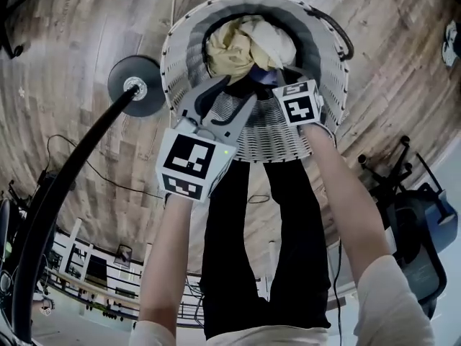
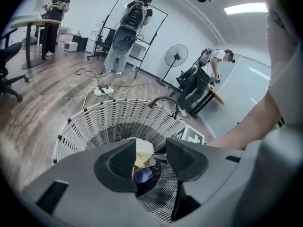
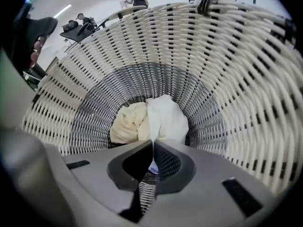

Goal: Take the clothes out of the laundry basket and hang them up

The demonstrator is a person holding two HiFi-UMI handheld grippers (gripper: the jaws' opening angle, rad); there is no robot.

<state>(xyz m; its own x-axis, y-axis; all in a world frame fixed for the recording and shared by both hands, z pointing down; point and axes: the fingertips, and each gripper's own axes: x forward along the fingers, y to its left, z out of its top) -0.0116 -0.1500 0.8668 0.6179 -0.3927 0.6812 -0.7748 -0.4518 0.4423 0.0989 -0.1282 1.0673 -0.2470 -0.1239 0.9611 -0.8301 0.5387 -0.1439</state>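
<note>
The clothes point(image 1: 248, 45) lie in a heap at the bottom of the white woven laundry basket point(image 1: 171, 49), which stands on the wooden floor point(image 1: 72, 20). On top is a cream cloth point(image 3: 127, 124) beside a white one point(image 3: 166, 117). A small blue piece point(image 2: 142, 175) and a dark garment point(image 1: 248, 86) lie toward the near wall. The right gripper point(image 3: 153, 143) is inside the basket, above the heap, with its jaws closed tip to tip. I cannot tell whether any cloth is caught between them. The left gripper point(image 2: 151, 156) is over the near rim with its jaws apart and holds nothing. A round black stand base point(image 1: 137, 85) is just beside the basket's left wall.
</note>
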